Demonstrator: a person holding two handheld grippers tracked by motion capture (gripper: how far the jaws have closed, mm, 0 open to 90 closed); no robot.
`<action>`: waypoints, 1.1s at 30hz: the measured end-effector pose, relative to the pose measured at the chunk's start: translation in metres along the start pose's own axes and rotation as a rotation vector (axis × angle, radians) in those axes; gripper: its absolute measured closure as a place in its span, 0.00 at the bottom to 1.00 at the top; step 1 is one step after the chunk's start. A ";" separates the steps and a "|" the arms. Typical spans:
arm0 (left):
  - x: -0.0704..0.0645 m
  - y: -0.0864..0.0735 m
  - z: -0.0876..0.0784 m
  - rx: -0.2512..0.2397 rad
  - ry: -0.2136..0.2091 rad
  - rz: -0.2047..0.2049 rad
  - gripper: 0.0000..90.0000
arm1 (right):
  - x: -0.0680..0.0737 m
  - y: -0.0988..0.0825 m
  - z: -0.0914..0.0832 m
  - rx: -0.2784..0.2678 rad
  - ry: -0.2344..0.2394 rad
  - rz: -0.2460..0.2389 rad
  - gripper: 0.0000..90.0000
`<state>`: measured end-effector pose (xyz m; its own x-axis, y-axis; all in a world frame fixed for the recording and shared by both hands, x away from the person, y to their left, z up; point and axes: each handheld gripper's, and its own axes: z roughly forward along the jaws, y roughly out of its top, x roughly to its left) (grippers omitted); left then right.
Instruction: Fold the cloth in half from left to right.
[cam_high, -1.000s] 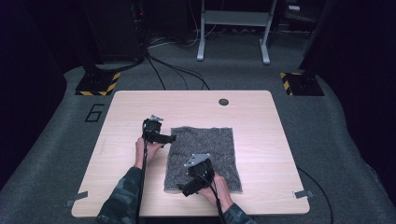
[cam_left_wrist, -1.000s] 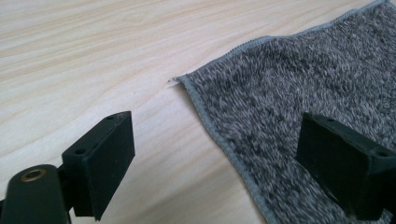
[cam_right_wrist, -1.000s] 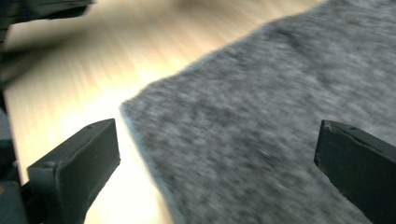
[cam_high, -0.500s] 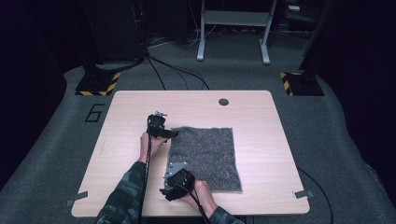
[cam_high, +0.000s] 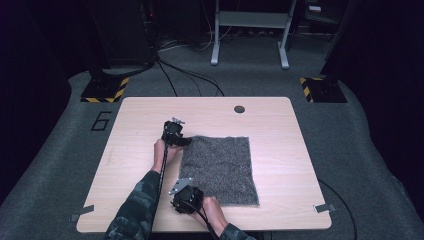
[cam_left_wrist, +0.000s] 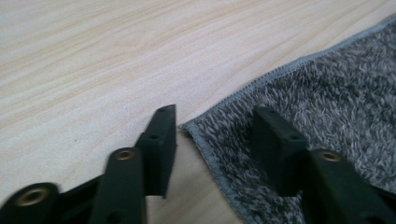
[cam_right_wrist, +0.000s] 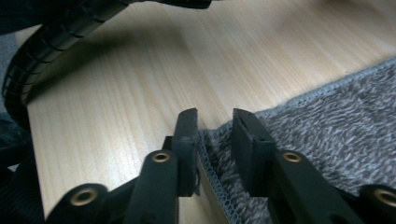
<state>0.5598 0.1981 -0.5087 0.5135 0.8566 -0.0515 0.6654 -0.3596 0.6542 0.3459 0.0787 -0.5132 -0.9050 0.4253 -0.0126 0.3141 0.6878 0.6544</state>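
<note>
Two grippers work at the left edge of a grey towel that lies flat on the light wooden worktop, spread a little right of the worktop's middle. In the high view the left gripper sits at the towel's far left corner, held by a hand whose camouflage sleeve comes in from the bottom edge, and the right gripper sits at the towel's near left corner, close to the worktop's front edge. In the left gripper view the left gripper straddles that corner of the towel: one finger stands on bare wood just beside the stitched hem, the other rests over the pile, and a clear gap remains between them; the fingers have just been closing, with the corner between them but not yet pinched. In the right gripper view the right gripper has the towel's hemmed corner rising between its fingers; they too have just been closing, the left finger lies against the hem, while a narrow gap shows beside the other, so I cannot tell whether the cloth is firmly clamped. A small dark round grommet sits in the worktop near its far edge, well apart from the towel.
</note>
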 end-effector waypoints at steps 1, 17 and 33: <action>0.000 0.000 0.000 -0.004 0.002 0.008 0.62 | 0.000 0.000 0.000 -0.004 -0.004 0.004 0.83; 0.000 -0.009 -0.002 -0.049 0.030 -0.001 0.98 | 0.000 -0.003 -0.001 -0.029 -0.023 0.012 0.97; 0.007 0.001 -0.025 -0.058 0.059 0.020 0.98 | 0.001 0.002 -0.028 -0.141 -0.027 0.016 0.97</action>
<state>0.5506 0.2129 -0.4891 0.4926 0.8702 0.0055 0.6221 -0.3566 0.6970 0.3374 0.0642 -0.4909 -0.8912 0.4531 -0.0205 0.2837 0.5922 0.7542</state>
